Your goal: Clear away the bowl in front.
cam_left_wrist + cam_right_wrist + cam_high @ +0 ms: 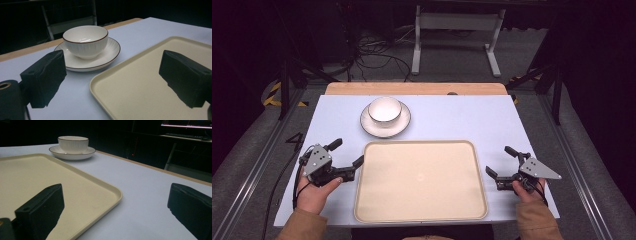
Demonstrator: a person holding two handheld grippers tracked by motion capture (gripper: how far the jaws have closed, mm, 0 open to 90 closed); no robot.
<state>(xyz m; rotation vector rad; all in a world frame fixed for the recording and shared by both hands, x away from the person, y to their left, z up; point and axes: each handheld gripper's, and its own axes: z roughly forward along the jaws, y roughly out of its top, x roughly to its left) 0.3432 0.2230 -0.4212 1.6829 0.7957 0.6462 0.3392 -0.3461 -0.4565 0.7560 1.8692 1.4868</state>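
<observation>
The left gripper (348, 153) rested low at the near left of the table, its two black jaws spread wide with nothing between them. In the left gripper view, those jaws framed the bowl (85, 40) straight ahead, with one jaw over bare table and the other over the corner of the tray (150, 82). The right gripper (501, 161) sat at the near right, just beside the tray's right edge, its jaws likewise apart and empty.

Between the two grippers lay the tray (420, 181), a wide, shallow, cream-coloured rectangle with rounded corners and a low raised rim, with nothing on it. Beyond its far left corner, near but not touching, stood a white saucer (368, 125) with a thin dark edge line, and the bowl (385, 109) sat upright in its centre. The bowl was white, finely ribbed on the outside, with a thin brown rim, and looked empty. All of this rested on a pale blue table (462, 117) with a wooden strip along its far edge.

The bowl and saucer looked like glazed ceramic: rigid, fairly weighty for their size, smooth enough to slip, and liable to chip or break if knocked or dropped. The bowl sat loose on the saucer, so tilting the saucer could send it sliding. The likeliest hold was a pinch across the bowl's rim, one jaw inside and one outside; the saucer offered only its thin, low lip.
</observation>
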